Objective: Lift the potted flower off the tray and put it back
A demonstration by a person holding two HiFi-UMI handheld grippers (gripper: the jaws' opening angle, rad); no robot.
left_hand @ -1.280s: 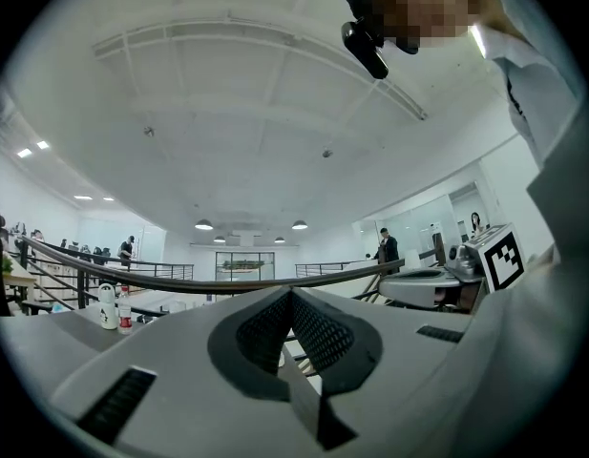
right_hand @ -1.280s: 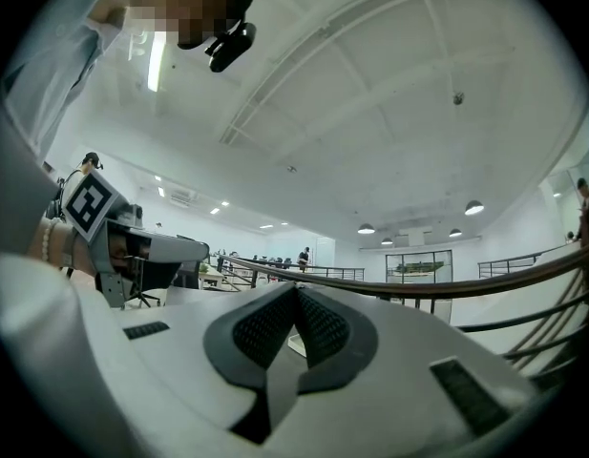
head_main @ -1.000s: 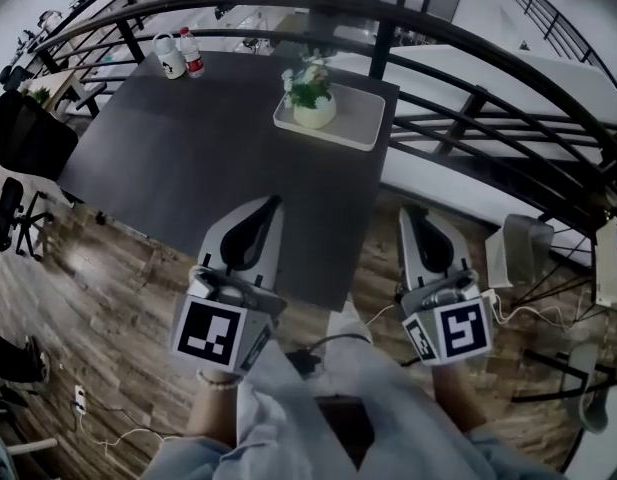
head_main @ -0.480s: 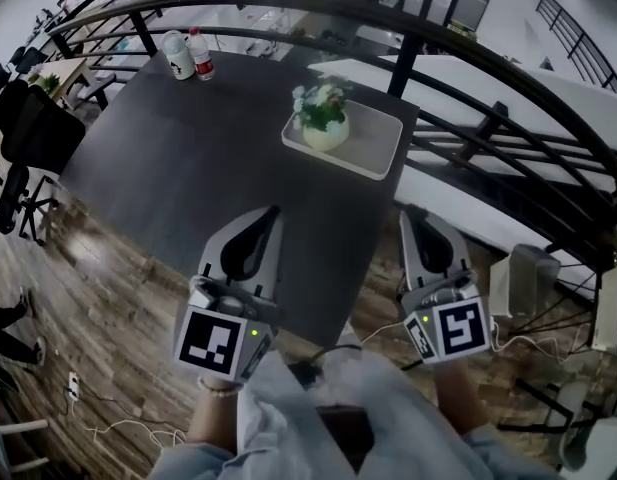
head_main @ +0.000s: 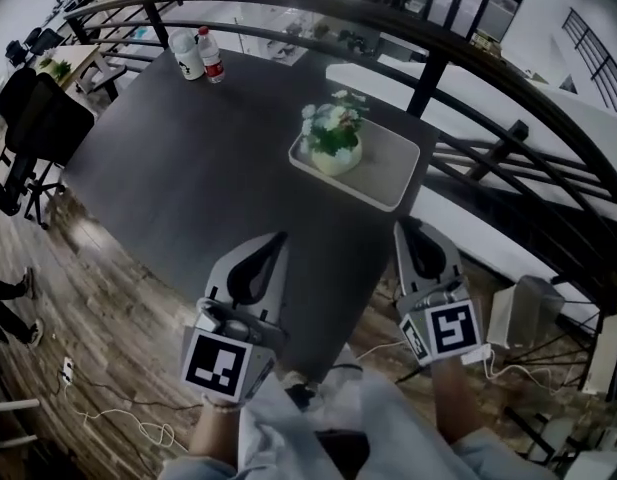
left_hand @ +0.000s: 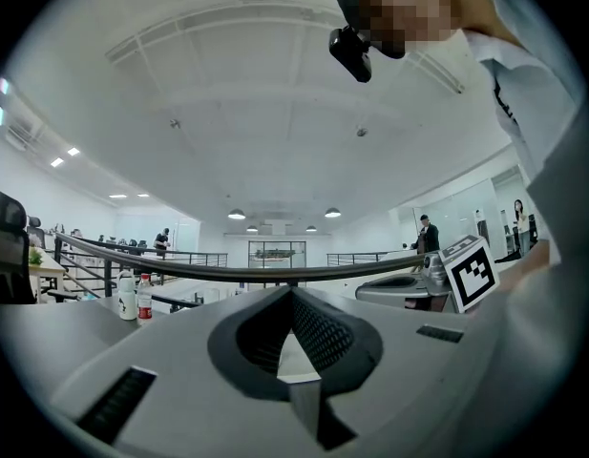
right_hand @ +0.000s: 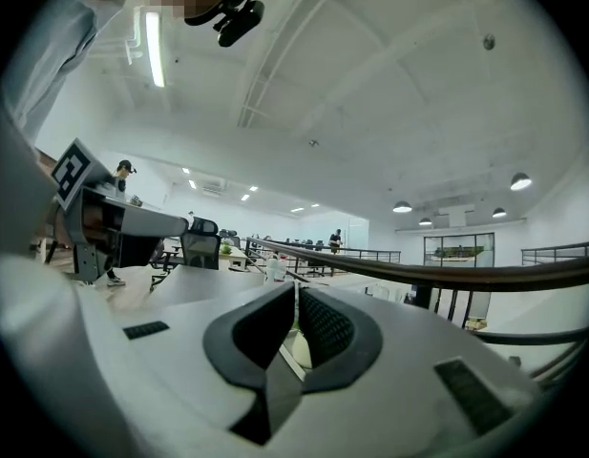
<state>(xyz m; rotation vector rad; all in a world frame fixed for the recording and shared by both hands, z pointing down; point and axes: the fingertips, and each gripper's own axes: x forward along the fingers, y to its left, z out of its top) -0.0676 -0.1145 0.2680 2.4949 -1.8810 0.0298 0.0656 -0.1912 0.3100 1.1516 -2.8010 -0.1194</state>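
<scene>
Pale-glazed potted flower [head_main: 335, 148] sits on the tray [head_main: 393, 180] near the table [head_main: 188, 158] edge. Prob. light, smooth, breakable; blooms soft, so squeeze the pot's round sides, not stems. Left gripper [head_main: 276, 240] and right gripper [head_main: 406, 230] — both closed, empty, well short of it.

Grey left gripper [head_main: 276, 238], right gripper [head_main: 401, 228]: black-lined jaws, black-white marker cubes [head_main: 220, 366]; pale shirt sleeves [head_main: 273, 418].

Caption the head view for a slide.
Shut and empty, the left gripper and right gripper face a dark table with the potted flower in its tray.
</scene>
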